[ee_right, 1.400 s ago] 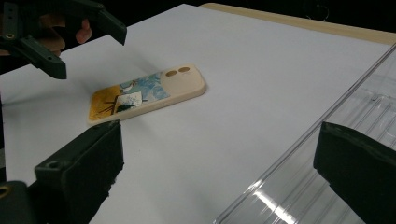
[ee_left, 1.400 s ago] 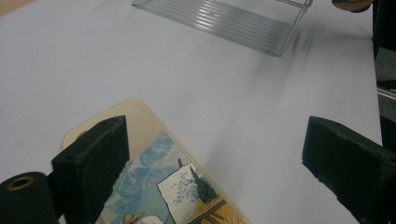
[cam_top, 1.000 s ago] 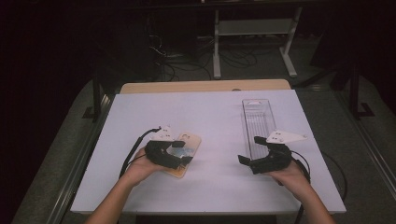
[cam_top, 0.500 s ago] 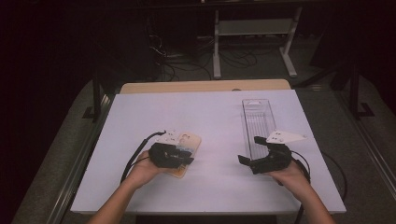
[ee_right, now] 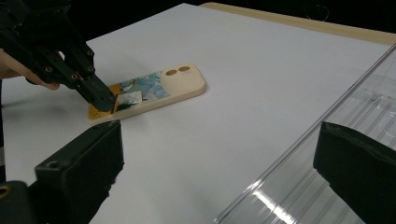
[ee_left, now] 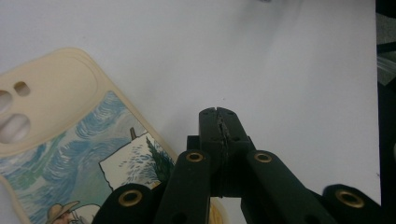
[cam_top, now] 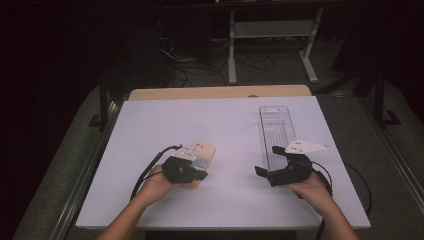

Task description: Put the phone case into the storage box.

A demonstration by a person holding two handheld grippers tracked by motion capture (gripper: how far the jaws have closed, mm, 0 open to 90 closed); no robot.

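Nearest to us, our left gripper [cam_top: 199, 175] sits over the near end of the phone case [cam_top: 200, 152], its jaws having just been closing and now pressed together with nothing visible between them in the left gripper view; in the right gripper view the tips [ee_right: 103, 100] rest on or just above the case's printed face [ee_right: 140, 95], and we cannot tell whether they touch it. The case lies flat on the white surface [cam_top: 225, 125], its long axis running away from our left hand and a little to the right, camera holes at the far end. Our right gripper [cam_top: 267, 161] waits well apart with its jaws spread wide and holding nothing, its tips at the near end of the clear plastic tray [cam_top: 277, 130], whose length runs away from us. We judge the left hand is much the nearer to the case.
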